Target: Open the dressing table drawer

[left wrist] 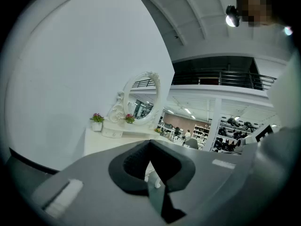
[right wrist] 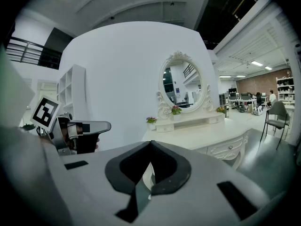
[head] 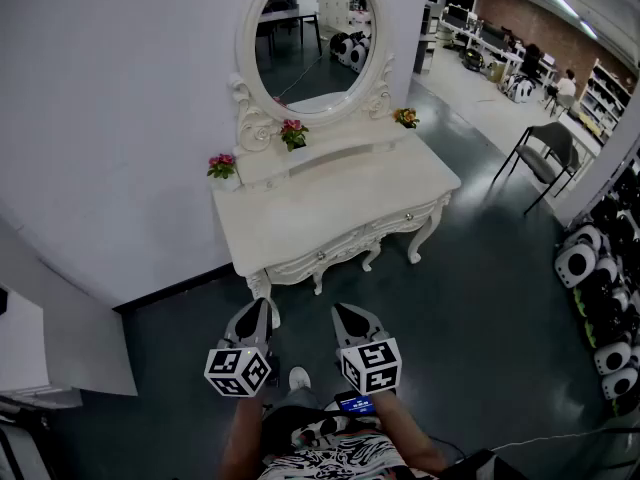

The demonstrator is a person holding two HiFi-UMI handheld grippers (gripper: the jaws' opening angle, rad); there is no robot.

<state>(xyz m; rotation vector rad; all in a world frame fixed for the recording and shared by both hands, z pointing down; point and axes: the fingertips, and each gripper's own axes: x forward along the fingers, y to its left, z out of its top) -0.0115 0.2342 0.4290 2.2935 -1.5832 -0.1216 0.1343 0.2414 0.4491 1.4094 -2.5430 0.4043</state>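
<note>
The white dressing table point(head: 300, 218) stands against the wall under an oval mirror point(head: 310, 38). Its front drawers are closed, with a small knob point(head: 320, 255) on the left one and another knob point(head: 408, 215) on the right. My left gripper point(head: 262, 306) and right gripper point(head: 343, 312) hang side by side in front of the table, a short way off it, both shut and holding nothing. In the right gripper view the shut jaws point at the table, and a drawer front point(right wrist: 229, 147) shows to the right. The left gripper view shows the tabletop point(left wrist: 106, 142) beyond its shut jaws.
Three small flower pots point(head: 222, 165) stand on the table's raised shelf. A black chair point(head: 545, 153) stands to the right, and white machines point(head: 585, 258) line the far right. A white cabinet point(head: 40, 353) is at the left. Dark floor lies between me and the table.
</note>
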